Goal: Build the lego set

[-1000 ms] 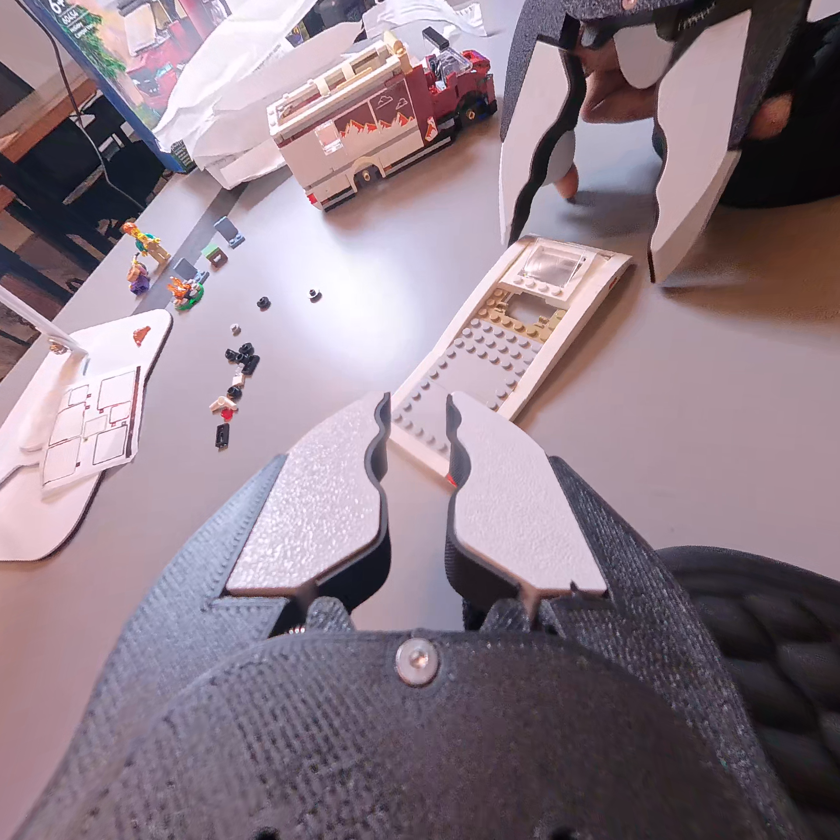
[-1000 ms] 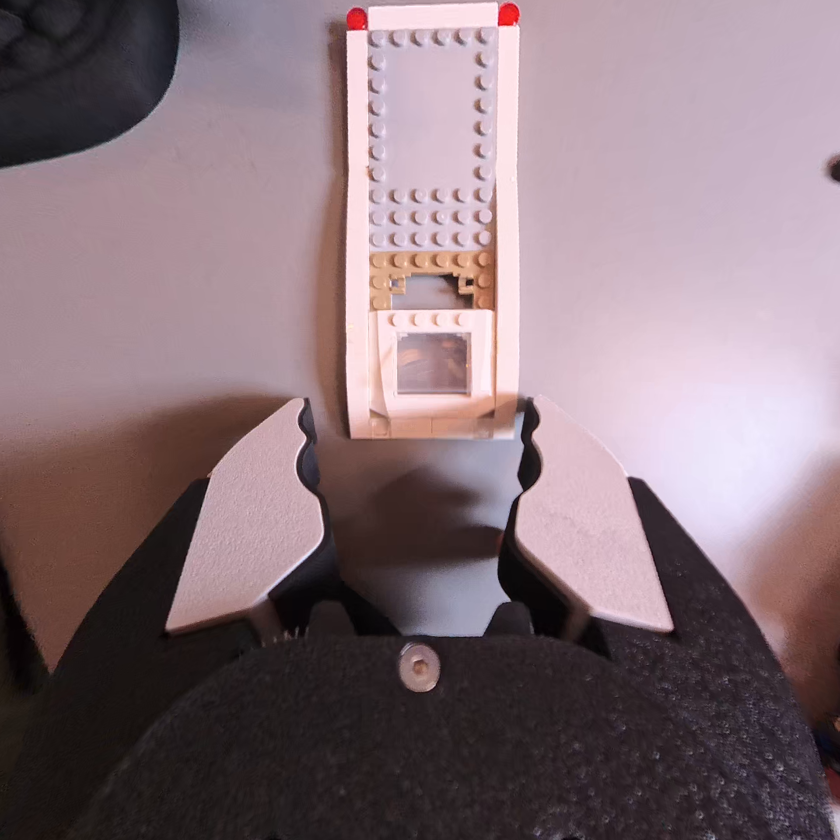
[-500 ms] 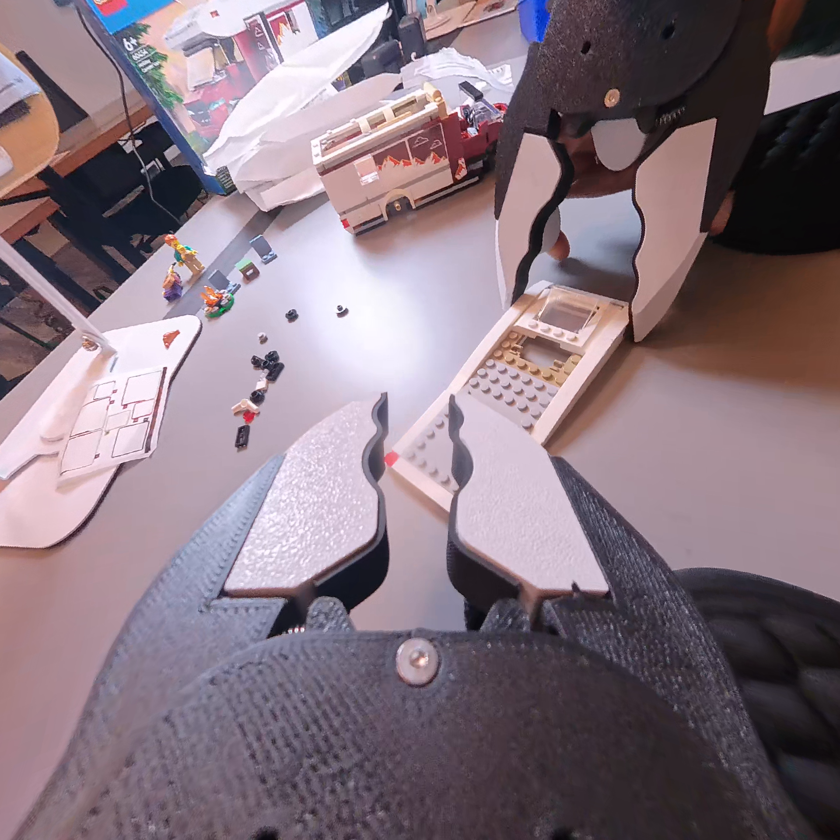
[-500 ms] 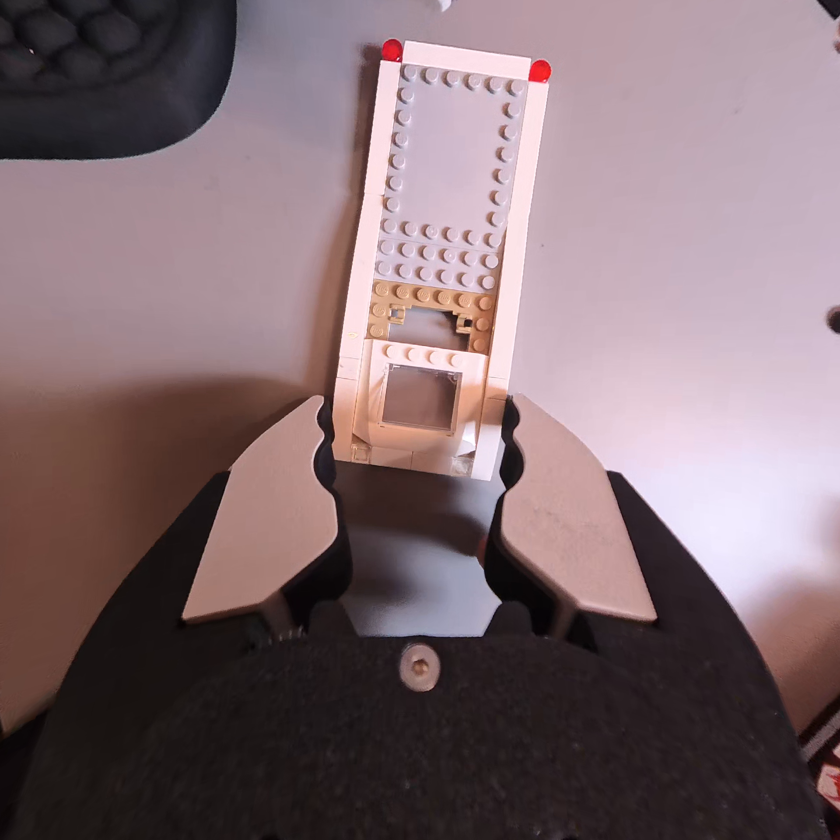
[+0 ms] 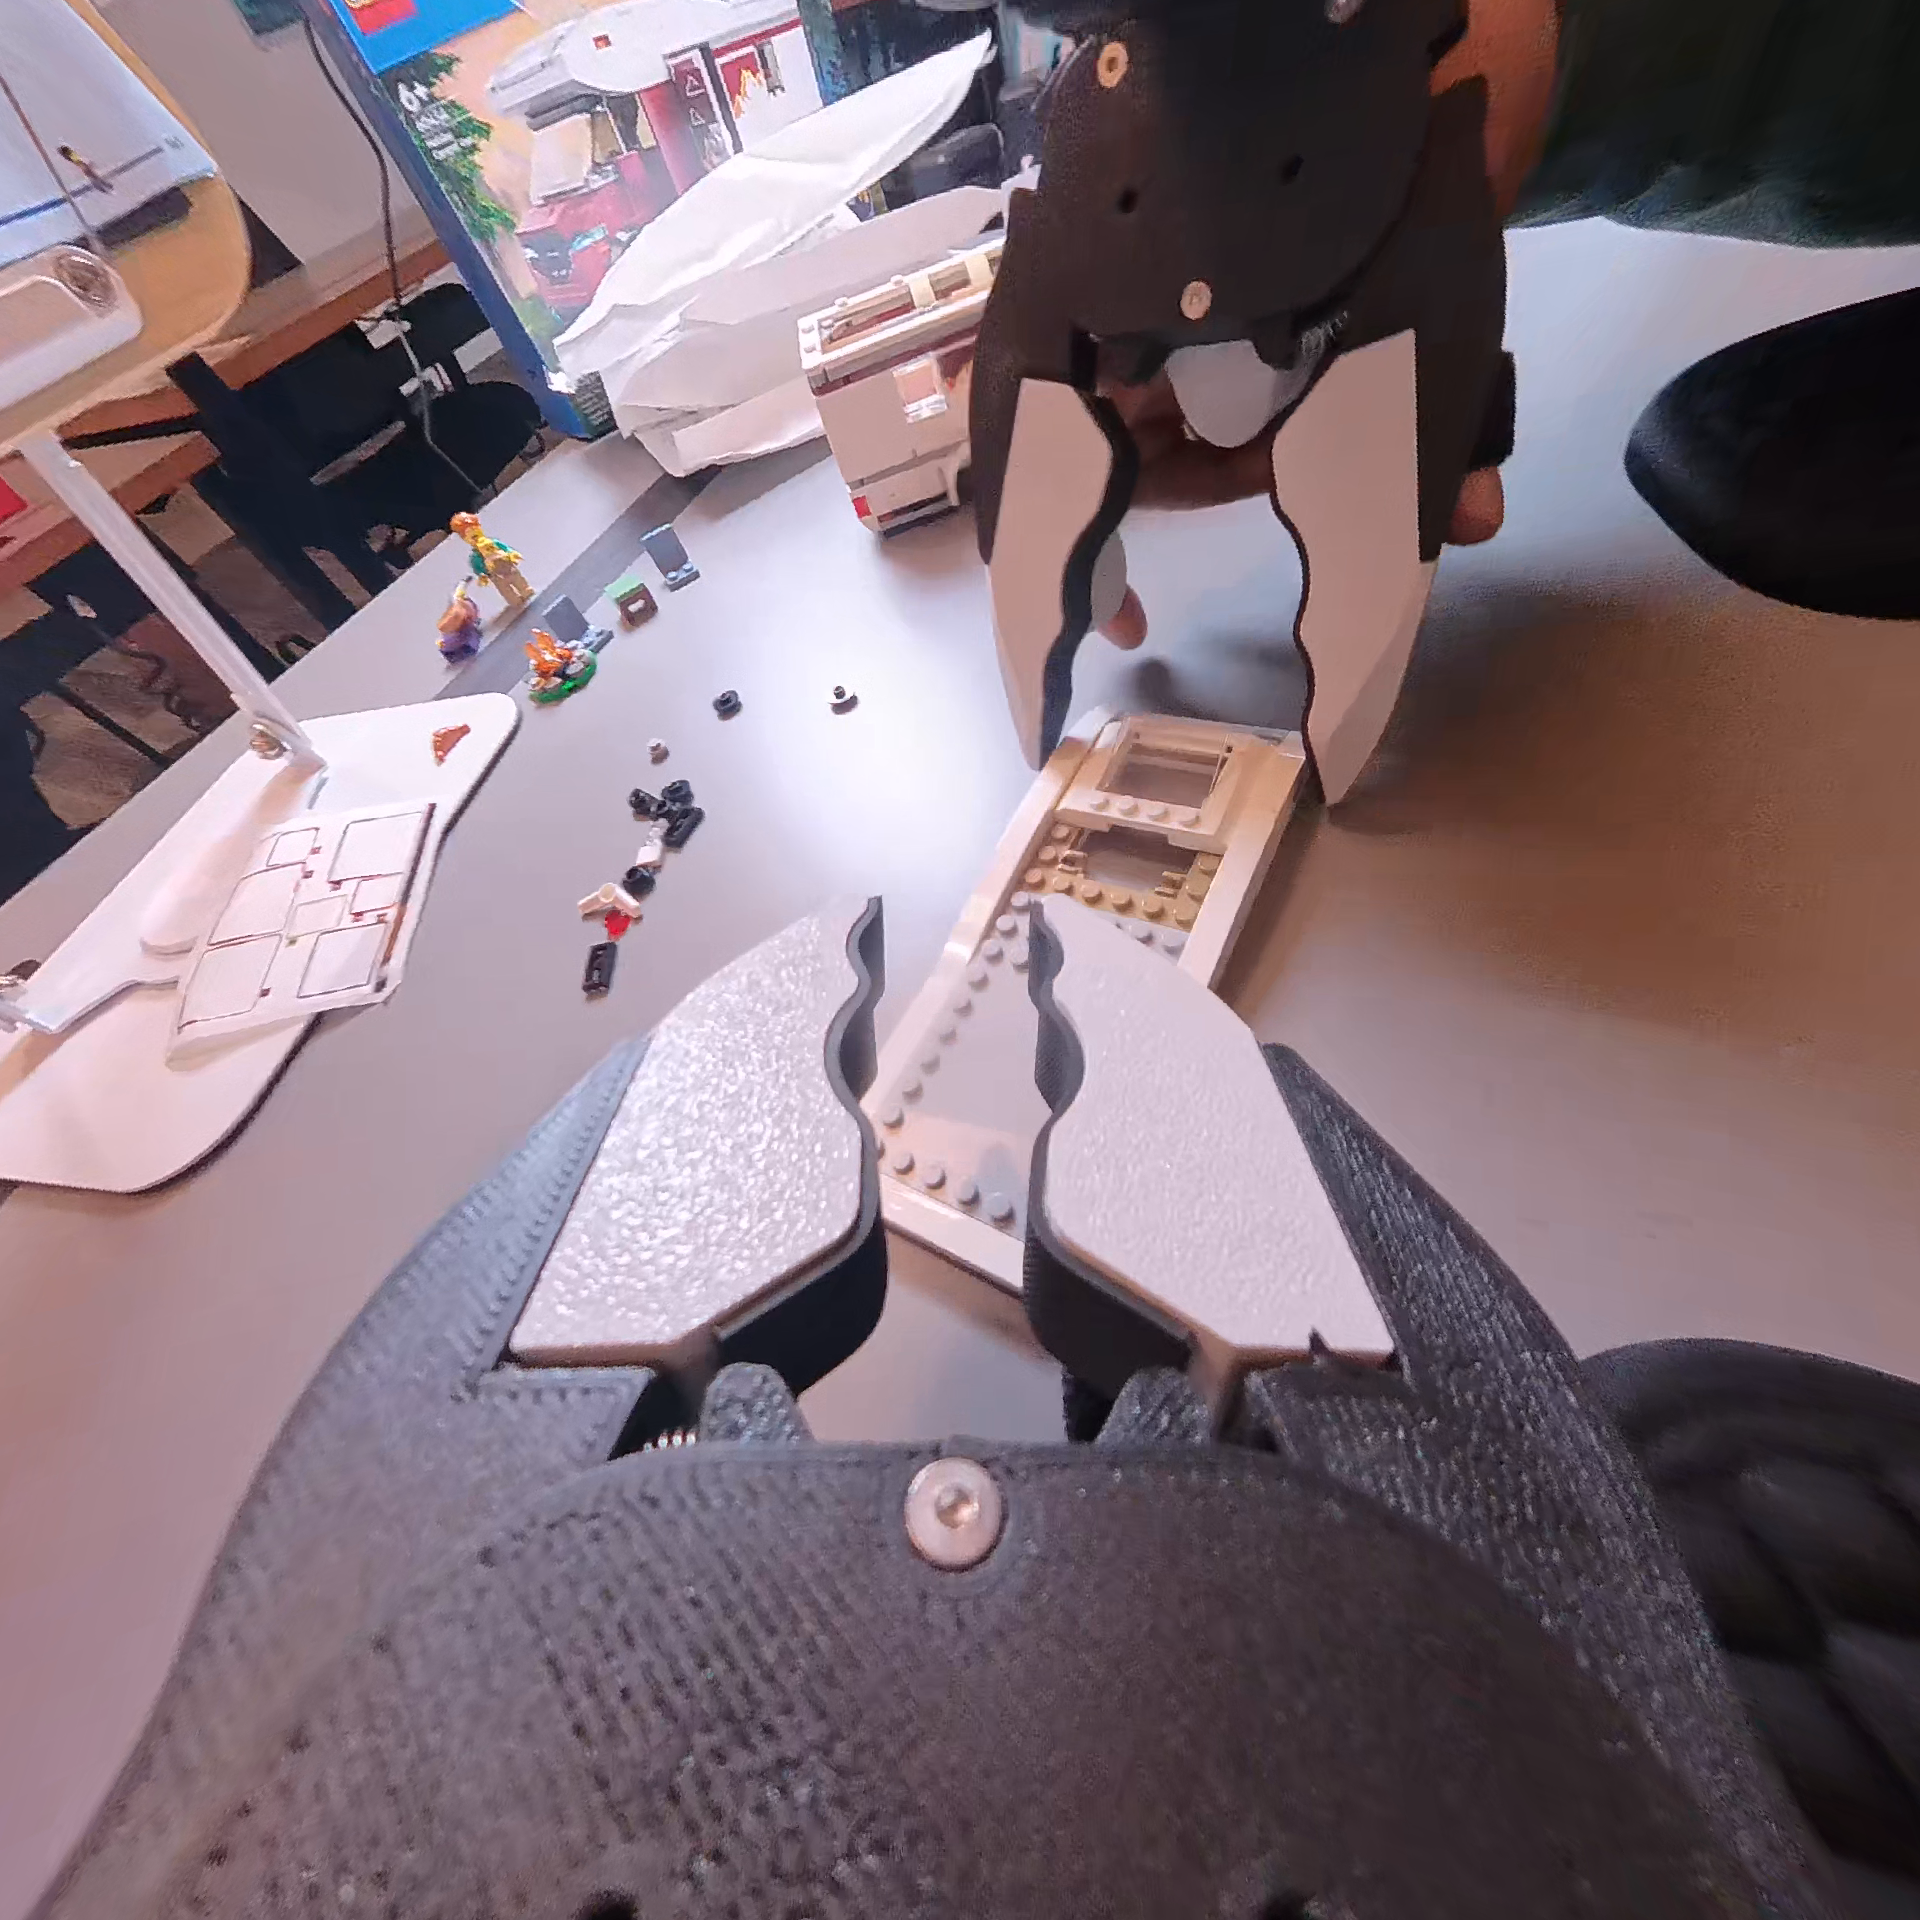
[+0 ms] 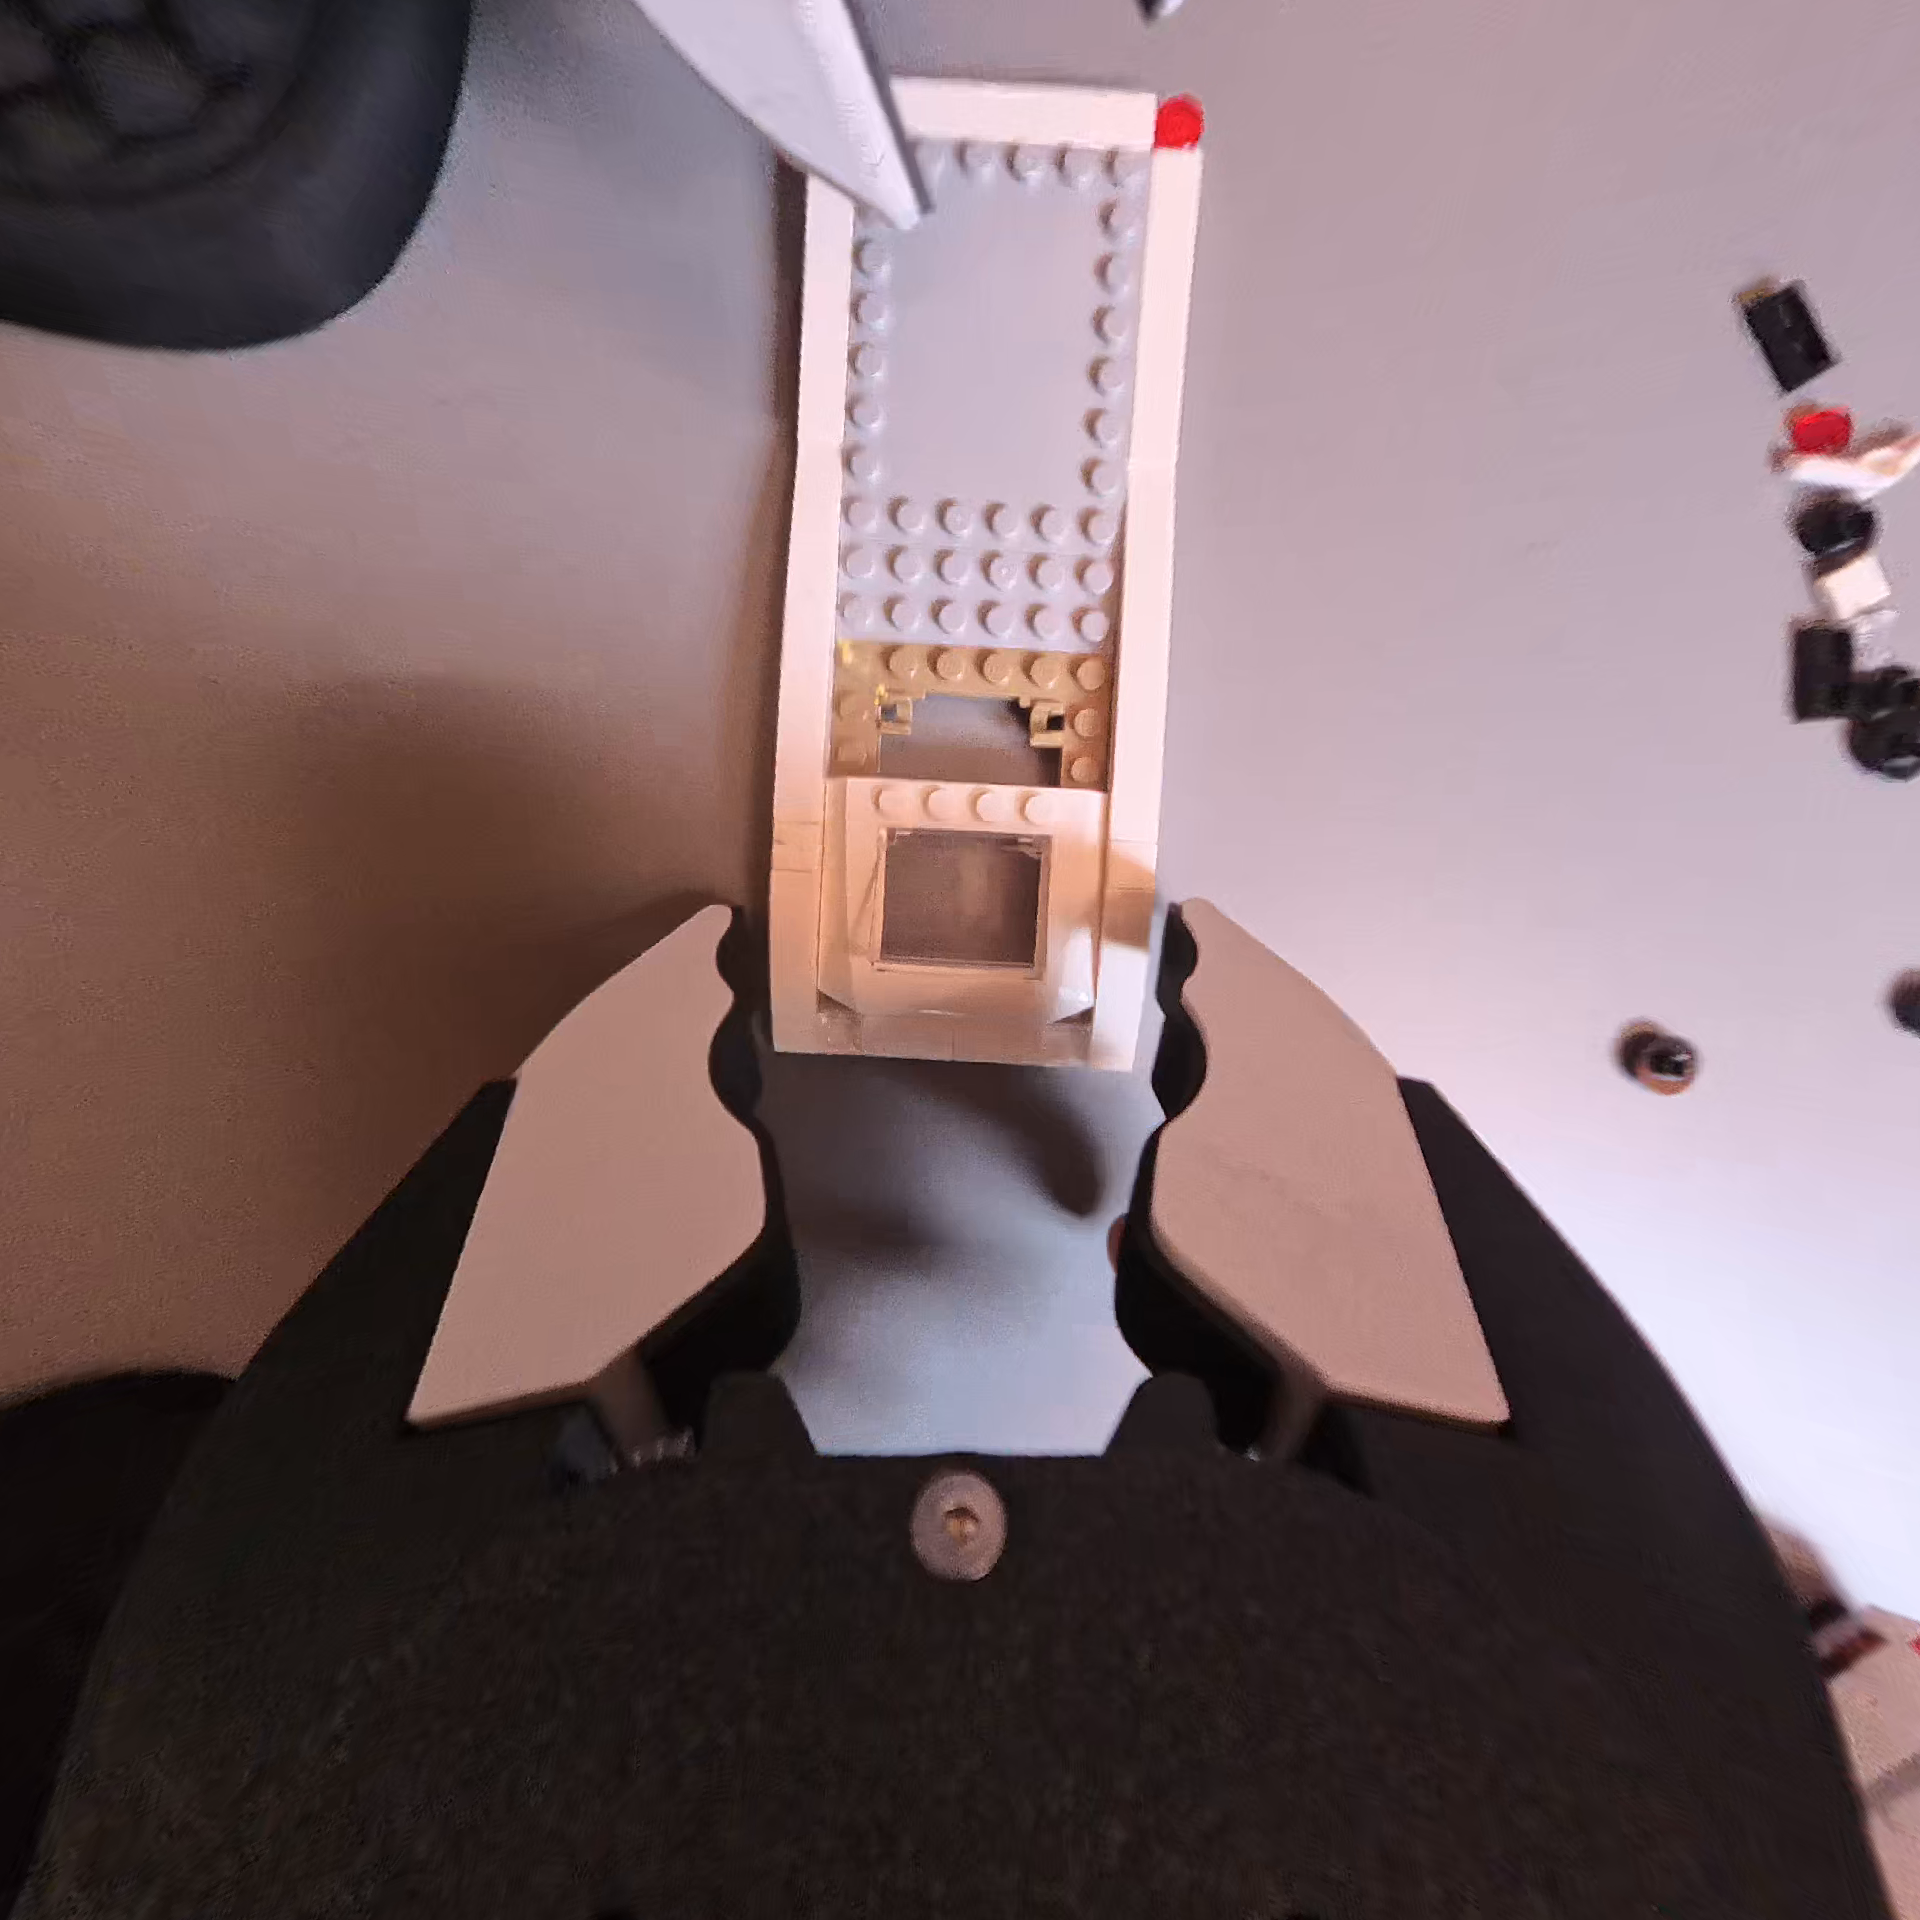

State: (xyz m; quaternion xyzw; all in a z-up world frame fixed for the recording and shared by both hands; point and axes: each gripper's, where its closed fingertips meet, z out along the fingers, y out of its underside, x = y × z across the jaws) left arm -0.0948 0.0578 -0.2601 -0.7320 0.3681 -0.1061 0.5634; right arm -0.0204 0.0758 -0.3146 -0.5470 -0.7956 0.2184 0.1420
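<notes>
Toy roof panel (image 6: 977, 436) between spread right gripper (image 6: 951, 977) fingers (contact unclear), left gripper (image 5: 956, 997) slightly parted

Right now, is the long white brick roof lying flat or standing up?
Lying flat. The roof panel rests on the grey table, studs facing up.

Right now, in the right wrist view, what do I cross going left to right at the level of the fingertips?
Left fingertip → window end of the white brick roof panel → right fingertip → bare grey table → small black round piece.
</notes>
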